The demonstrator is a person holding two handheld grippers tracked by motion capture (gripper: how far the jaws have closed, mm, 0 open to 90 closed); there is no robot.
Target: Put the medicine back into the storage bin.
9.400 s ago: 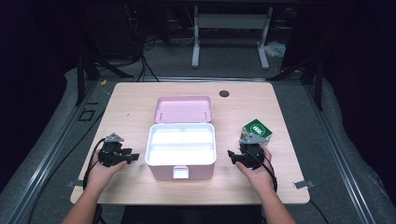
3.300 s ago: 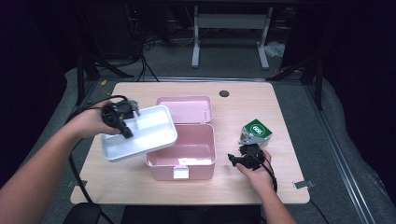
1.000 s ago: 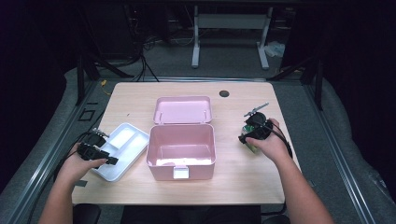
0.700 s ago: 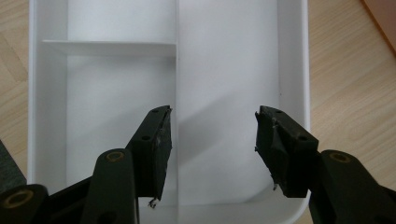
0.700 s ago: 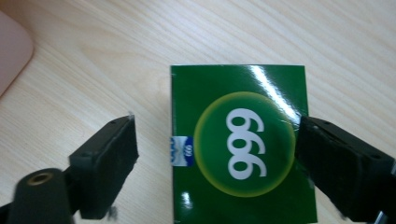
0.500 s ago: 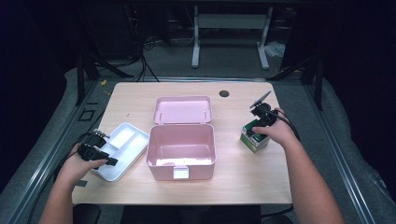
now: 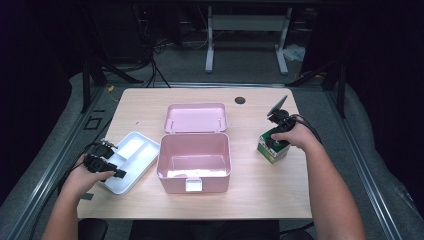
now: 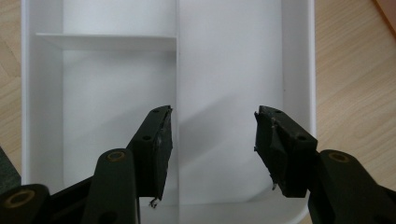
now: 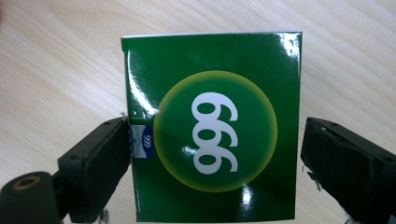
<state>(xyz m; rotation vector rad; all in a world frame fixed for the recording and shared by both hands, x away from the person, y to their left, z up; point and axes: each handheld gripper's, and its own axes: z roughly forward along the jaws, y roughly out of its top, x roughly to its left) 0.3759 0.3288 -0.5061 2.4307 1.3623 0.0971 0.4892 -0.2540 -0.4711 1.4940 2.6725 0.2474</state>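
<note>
Item: green carton, printed "999" in a yellow-ringed disc, standing on the table near its right edge, well apart from the pink storage box.

Change noted: a second ago the right gripper sat beside the carton; it has since crossed over it and now straddles it from above. Its jaws have just been opening and stand at their widest, the carton between them. The left pad touches the carton's side; the right pad stands clear with a gap. Judged: poised to grasp, not yet clamped.

Left gripper: unmoved over the white insert tray at the table's left edge, jaws wide, holding nothing.

Pink storage box: lid back, interior empty, at table centre; the likely destination.

View differences: the right gripper view supplies the carton print and pad gap; the left gripper view shows the tray's dividers; the high view alone gives layout.
</note>
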